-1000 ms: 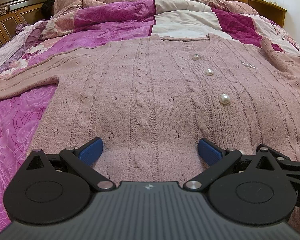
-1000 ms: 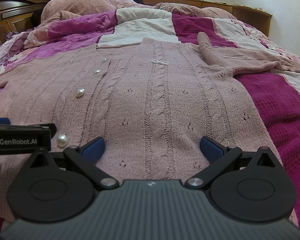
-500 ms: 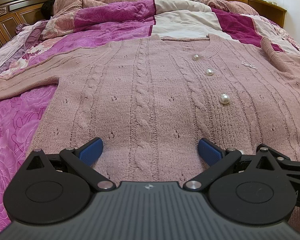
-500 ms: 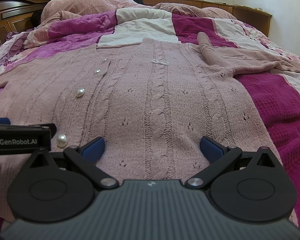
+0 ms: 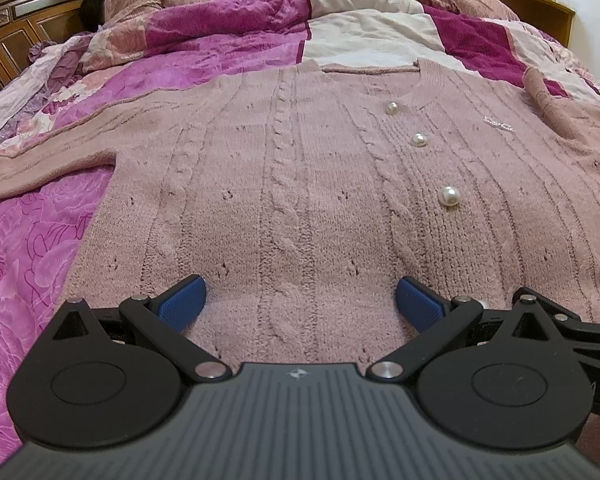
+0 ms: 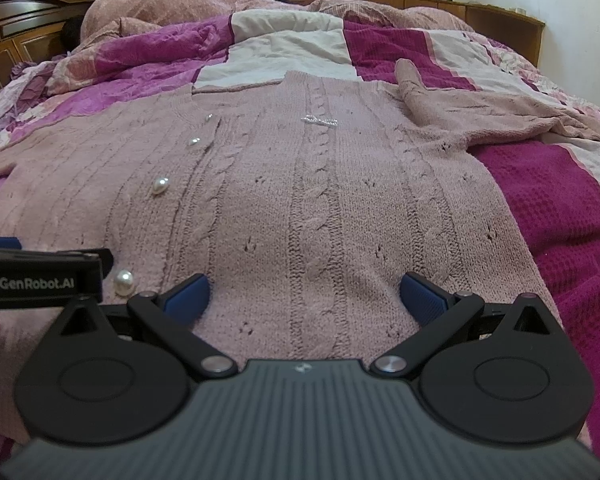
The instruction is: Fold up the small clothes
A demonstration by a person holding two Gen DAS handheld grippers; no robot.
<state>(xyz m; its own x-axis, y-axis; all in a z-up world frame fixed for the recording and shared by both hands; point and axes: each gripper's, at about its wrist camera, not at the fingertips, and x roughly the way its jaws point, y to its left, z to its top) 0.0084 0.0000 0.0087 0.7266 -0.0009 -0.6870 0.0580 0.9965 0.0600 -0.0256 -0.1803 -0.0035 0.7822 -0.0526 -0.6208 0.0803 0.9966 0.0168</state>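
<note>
left tool (image 5: 300,300): fingers spread apart, over cardigan hem, gripping nothing | right tool (image 6: 304,298): fingers spread apart, beside left tool, also over hem | pink cardigan (image 5: 320,200): flat, face up on bed (image 5: 28,248), hem toward near edge, neckline toward far edge, sleeves out sideways
</note>
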